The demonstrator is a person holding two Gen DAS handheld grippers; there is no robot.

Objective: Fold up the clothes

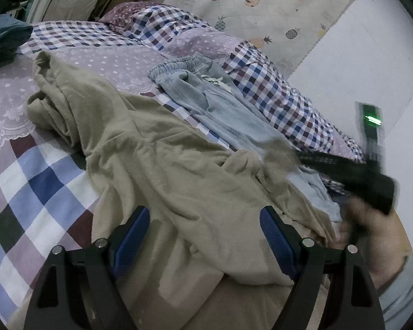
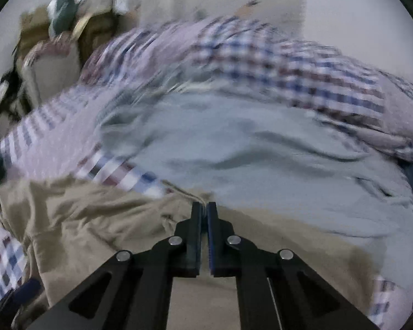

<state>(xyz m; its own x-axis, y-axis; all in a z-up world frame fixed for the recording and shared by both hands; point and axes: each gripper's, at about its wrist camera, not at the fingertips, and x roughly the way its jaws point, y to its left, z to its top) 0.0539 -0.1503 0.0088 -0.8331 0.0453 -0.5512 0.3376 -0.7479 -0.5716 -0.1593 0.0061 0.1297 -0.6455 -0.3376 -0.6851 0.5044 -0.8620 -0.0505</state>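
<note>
The tan top [image 1: 162, 159] lies rumpled on the bed [image 1: 35, 181], beside the blue pants [image 1: 220, 110]. Right tongs [image 2: 204, 206] pinch its edge. Left tongs [image 1: 205, 220] gape over its near end.

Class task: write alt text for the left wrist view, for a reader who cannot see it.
A crumpled beige garment sprawls across a checked bedspread, lying between the open jaws of the left gripper. Light blue trousers lie beyond it, and the blurred right gripper pinches the beige cloth's edge.
</note>
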